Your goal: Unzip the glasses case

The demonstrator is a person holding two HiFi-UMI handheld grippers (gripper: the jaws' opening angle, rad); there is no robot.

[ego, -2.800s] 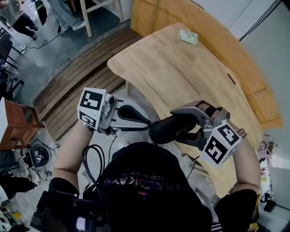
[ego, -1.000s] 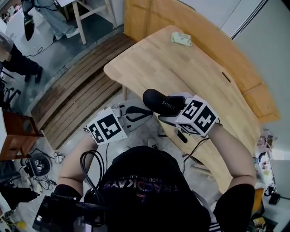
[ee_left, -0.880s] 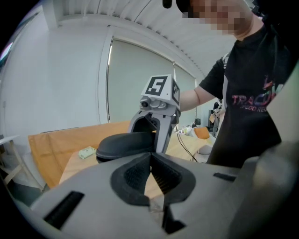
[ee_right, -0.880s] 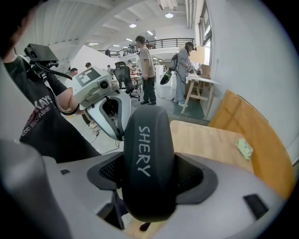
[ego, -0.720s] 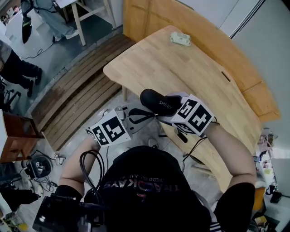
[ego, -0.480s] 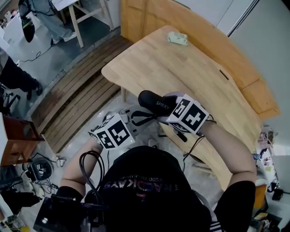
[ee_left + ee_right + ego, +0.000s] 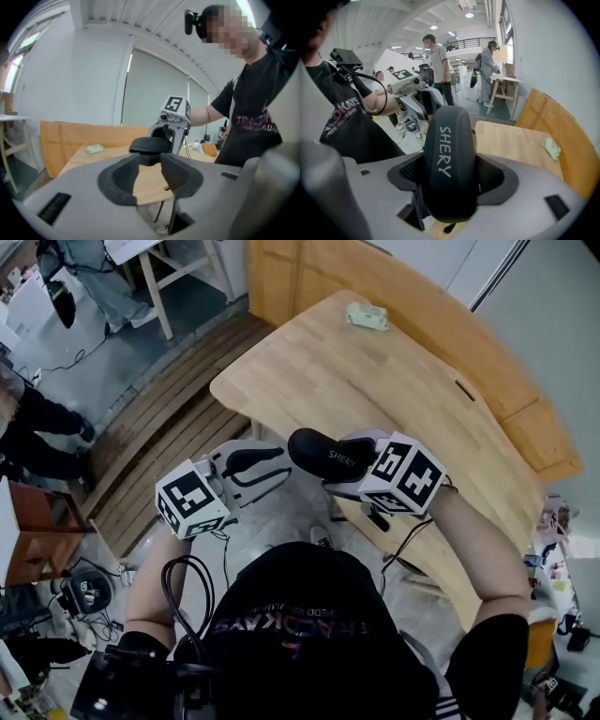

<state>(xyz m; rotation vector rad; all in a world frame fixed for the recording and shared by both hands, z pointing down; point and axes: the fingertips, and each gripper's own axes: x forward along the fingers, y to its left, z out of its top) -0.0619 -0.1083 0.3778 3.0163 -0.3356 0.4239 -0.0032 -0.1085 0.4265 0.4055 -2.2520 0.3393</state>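
The pale wooden surface [image 7: 375, 371] lies just beyond my hands, with bare floor [image 7: 281, 512] under them. My right claw [image 7: 450, 174] is clamped on the black glasses case [image 7: 449, 154], pads pressing its sides, holding it in the air by the surface's edge. My left claw [image 7: 151, 174] is opening with nothing between its jaws, the case a little ahead (I can't make out the zip pull). A hard tug there could, I judge, twist the case free and drop it.
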